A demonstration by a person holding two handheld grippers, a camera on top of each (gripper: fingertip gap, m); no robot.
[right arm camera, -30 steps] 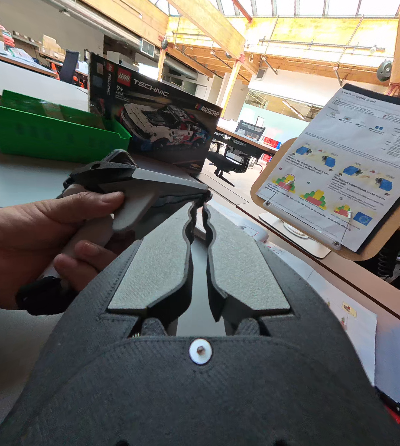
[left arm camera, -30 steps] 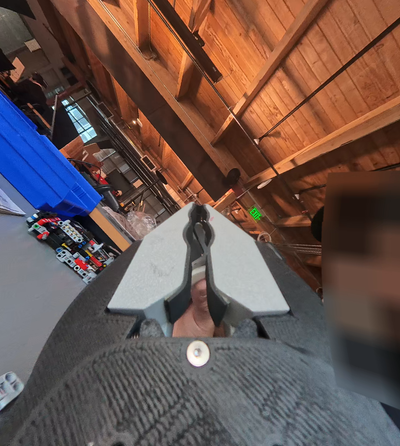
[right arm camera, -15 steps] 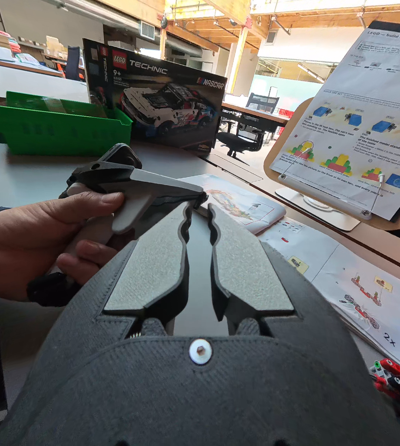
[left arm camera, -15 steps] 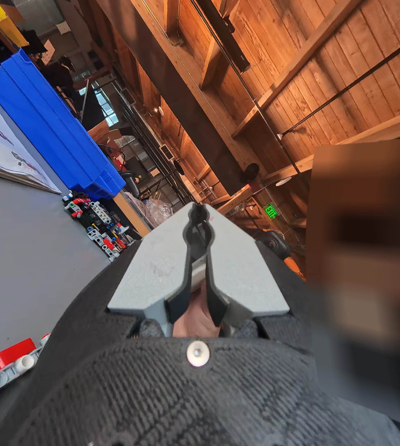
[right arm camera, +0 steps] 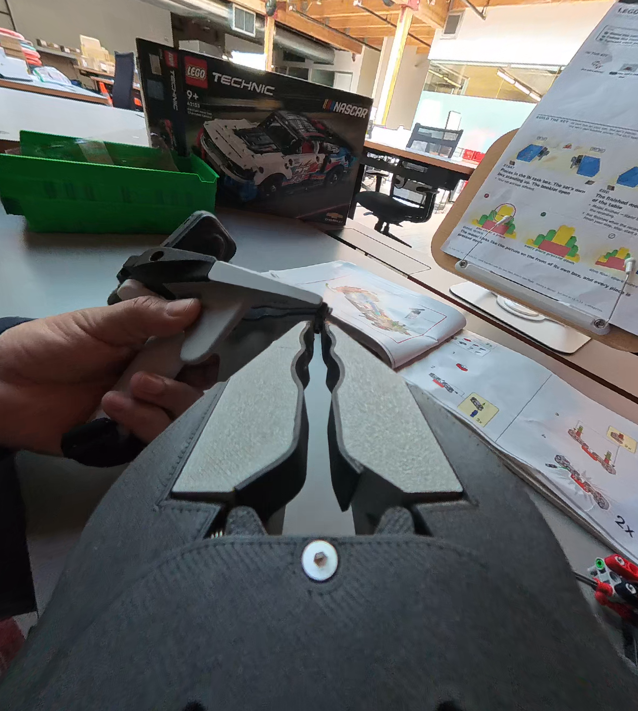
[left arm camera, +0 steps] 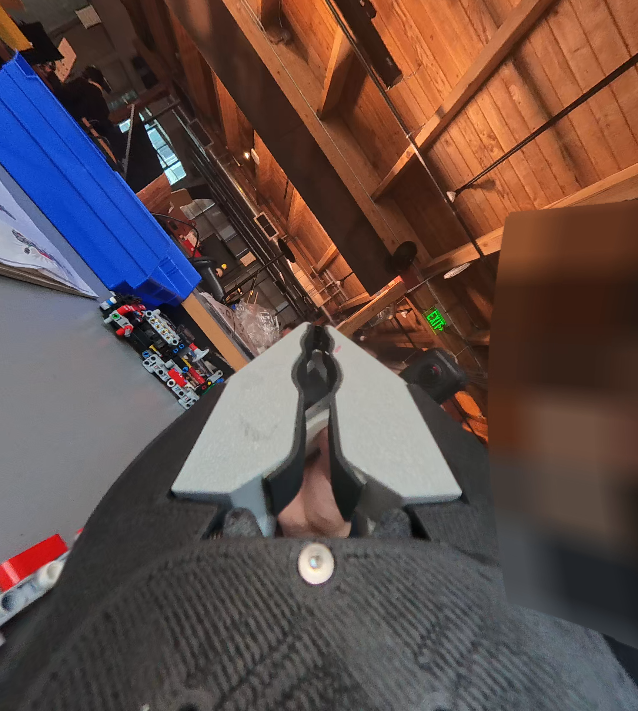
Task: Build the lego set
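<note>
While they meet above the table (right arm camera: 59,269) just in front of the booklet (right arm camera: 379,307), the left gripper (left arm camera: 316,338) and right gripper (right arm camera: 317,332) both pinch one tiny black peg (right arm camera: 320,313), which looks light, hard and easy to drop.

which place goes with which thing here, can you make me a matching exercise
Things:
1. green bin
2. blue bin
3. toy car box
4. printed sheet

Places:
a. propped on a wooden stand
b. standing upright, just right of the green bin
c. next to a heap of small building pieces
d. low and open-topped, just left of the toy car box

Pairs: 1-d, 2-c, 3-b, 4-a
</note>
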